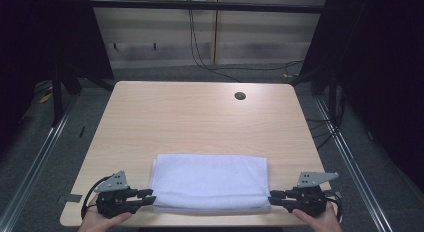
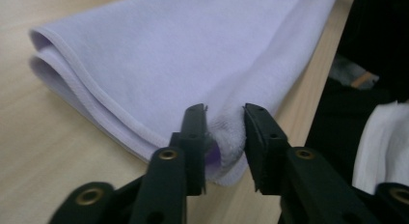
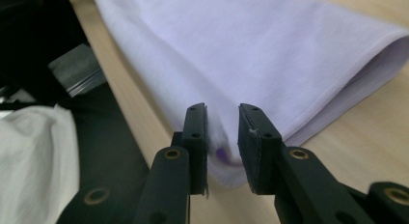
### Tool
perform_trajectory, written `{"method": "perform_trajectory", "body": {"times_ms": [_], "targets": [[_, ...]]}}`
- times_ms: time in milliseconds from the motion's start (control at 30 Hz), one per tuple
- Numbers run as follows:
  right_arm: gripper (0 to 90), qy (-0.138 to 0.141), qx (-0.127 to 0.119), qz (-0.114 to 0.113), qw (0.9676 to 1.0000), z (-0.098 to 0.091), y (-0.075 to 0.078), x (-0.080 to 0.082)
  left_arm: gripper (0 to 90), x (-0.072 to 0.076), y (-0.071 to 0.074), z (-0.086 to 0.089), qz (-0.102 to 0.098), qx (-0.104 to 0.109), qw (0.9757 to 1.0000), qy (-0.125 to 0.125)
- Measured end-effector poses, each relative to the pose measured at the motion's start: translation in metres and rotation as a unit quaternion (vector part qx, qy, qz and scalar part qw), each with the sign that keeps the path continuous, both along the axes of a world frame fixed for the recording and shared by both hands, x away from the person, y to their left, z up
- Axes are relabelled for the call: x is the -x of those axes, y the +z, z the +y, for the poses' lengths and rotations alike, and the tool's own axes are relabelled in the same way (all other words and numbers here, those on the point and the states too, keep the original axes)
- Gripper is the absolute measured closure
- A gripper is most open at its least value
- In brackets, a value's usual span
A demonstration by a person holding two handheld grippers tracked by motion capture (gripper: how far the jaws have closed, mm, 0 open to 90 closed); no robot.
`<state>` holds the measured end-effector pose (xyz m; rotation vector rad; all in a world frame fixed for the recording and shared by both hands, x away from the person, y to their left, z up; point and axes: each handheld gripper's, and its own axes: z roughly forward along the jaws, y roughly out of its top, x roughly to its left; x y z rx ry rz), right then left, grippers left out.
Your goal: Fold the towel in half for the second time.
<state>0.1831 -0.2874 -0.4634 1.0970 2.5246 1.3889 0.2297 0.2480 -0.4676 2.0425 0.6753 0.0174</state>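
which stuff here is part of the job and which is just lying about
In the job:
- folded white towel, lying on the table
- left gripper at its near left corner
- right gripper at its near right corner

Lying about:
- cables on the floor beyond the table
- table's round hole

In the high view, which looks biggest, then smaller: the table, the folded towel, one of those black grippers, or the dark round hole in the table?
1. Table
2. Towel
3. Left gripper and right gripper, which look about alike
4. Hole
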Motion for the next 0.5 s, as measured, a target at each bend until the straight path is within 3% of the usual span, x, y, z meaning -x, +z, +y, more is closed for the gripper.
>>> {"method": "perform_trajectory", "body": {"times_ms": [33, 67, 100, 167, 267, 300, 333, 400, 433, 467, 500], "targets": [[71.7, -0.003, -0.002, -0.008, 1.0, 0.0, 0.001, -0.001, 62.8, -0.002, 0.002, 0.001, 0.002, 0.008, 0.9999, 0.011], [65.6, -0.031, 0.001, -0.024, 0.9992, 0.0, 0.003, -0.004, 59.4, -0.009, 0.005, 0.003, -0.011, 0.008, 0.9991, 0.039], [65.6, -0.031, 0.001, -0.024, 0.9992, 0.0, 0.003, -0.004, 55.9, -0.009, 0.005, 0.003, -0.011, 0.008, 0.9991, 0.039], [59.2, -0.065, -0.003, -0.046, 0.9968, -0.002, 0.006, -0.007, 51.9, -0.019, 0.007, 0.007, -0.014, 0.012, 0.9971, 0.074], [53.3, -0.114, -0.019, -0.072, 0.9907, -0.012, 0.01, -0.013, 43.0, -0.03, 0.005, 0.016, -0.013, 0.019, 0.9917, 0.126], [50.4, -0.145, -0.037, -0.074, 0.9859, -0.023, 0.01, -0.016, 39.5, -0.036, 0.002, 0.024, -0.004, 0.028, 0.9868, 0.16], [50.4, -0.145, -0.037, -0.074, 0.9859, -0.023, 0.01, -0.016, 36.7, -0.036, 0.002, 0.024, -0.004, 0.028, 0.9868, 0.16], [46.6, -0.166, -0.036, -0.074, 0.9827, -0.031, 0.006, -0.018, 34.7, -0.039, -0.001, 0.027, -0.005, 0.019, 0.9828, 0.184], [45.3, -0.181, -0.016, -0.075, 0.9805, -0.035, -0.001, -0.02, 34.1, -0.04, -0.003, 0.027, -0.008, 0.012, 0.9808, 0.194], [45.3, -0.181, -0.016, -0.075, 0.9805, -0.035, -0.001, -0.02, 34.1, -0.041, -0.004, 0.026, -0.003, 0.002, 0.9803, 0.198], [43.9, -0.182, -0.001, -0.075, 0.9804, -0.036, -0.004, -0.022, 33.4, -0.041, -0.006, 0.025, 0.0, -0.002, 0.9808, 0.195]]}}
